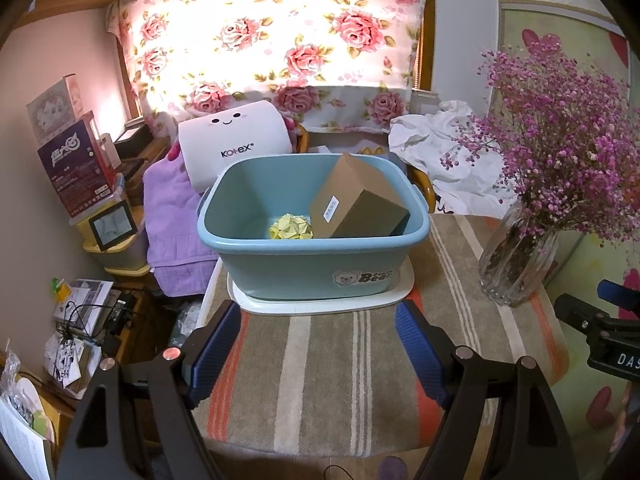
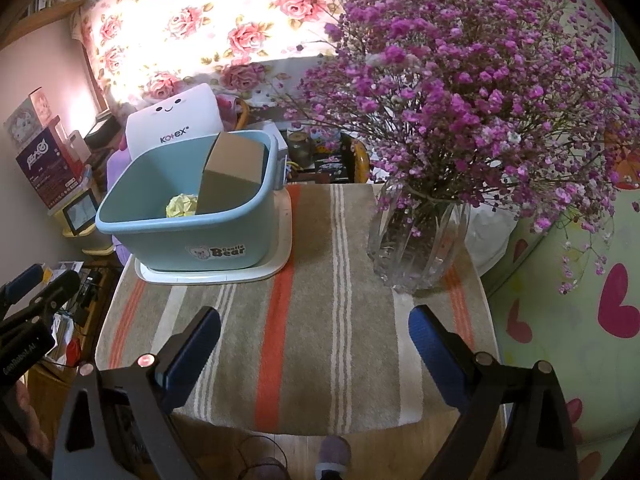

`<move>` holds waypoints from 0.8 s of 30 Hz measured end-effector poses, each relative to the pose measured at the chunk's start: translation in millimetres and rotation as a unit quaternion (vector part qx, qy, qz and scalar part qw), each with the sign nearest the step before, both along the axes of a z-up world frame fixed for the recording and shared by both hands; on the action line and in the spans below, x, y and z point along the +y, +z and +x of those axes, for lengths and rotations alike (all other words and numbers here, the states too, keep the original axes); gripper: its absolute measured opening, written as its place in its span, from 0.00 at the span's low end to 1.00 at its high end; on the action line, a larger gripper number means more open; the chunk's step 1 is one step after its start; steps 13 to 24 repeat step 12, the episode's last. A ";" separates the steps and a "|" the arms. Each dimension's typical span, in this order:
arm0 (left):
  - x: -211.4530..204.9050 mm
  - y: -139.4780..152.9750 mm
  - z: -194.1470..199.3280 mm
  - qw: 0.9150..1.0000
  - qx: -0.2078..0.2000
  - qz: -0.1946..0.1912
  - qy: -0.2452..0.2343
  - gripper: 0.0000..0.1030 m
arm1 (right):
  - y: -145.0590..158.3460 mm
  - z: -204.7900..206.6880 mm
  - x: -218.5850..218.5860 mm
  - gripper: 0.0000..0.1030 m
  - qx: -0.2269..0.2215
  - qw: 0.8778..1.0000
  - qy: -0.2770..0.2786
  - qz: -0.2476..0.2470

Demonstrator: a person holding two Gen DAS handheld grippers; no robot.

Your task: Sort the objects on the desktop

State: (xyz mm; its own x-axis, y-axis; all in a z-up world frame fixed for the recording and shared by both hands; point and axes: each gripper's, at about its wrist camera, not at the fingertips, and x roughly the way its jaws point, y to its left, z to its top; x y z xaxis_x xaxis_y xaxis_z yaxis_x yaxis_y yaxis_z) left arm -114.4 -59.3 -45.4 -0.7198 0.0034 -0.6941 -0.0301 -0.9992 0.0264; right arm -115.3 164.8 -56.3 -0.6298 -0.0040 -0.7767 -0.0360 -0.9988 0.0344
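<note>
Two things, a cardboard box [image 1: 360, 200] and a yellow paper ball [image 1: 290, 227], lie in the blue tub [image 1: 312, 264] at the table's [image 1: 340, 360] far-left corner; both the left hand-held gripper [image 1: 316, 344] and the right hand-held gripper [image 2: 316, 356] hover with jaws apart, empty.

- "Kotex" in dark letters w/ a smiley face above, on the white rounded soft pack [image 1: 234, 148] behind the tub.
- "Gentle Bear" + bear pic, sticker on front wall of light-blue plastic tub [image 2: 224, 251]; in left wrist view only "Bear" readable.
- "DAS", cut off at frame edge, white letters on black body of right tool [image 1: 616, 356].
- White label on brown cardboard box [image 1: 330, 206] in the tub: print too small to read.
- Purple box [image 1: 74, 168] far left: logo unreadable.
</note>
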 end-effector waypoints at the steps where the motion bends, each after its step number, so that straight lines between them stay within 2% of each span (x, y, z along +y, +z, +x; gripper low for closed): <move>1: 0.1 -0.2 -0.1 1.000 0.001 -0.002 0.000 0.80 | 0.1 -0.4 -0.3 0.95 0.000 1.000 0.000 0.000; 24: -8.0 -0.2 -4.1 1.000 0.000 0.008 0.011 0.80 | 0.3 -3.3 -1.0 0.95 -0.001 1.000 -0.003 0.001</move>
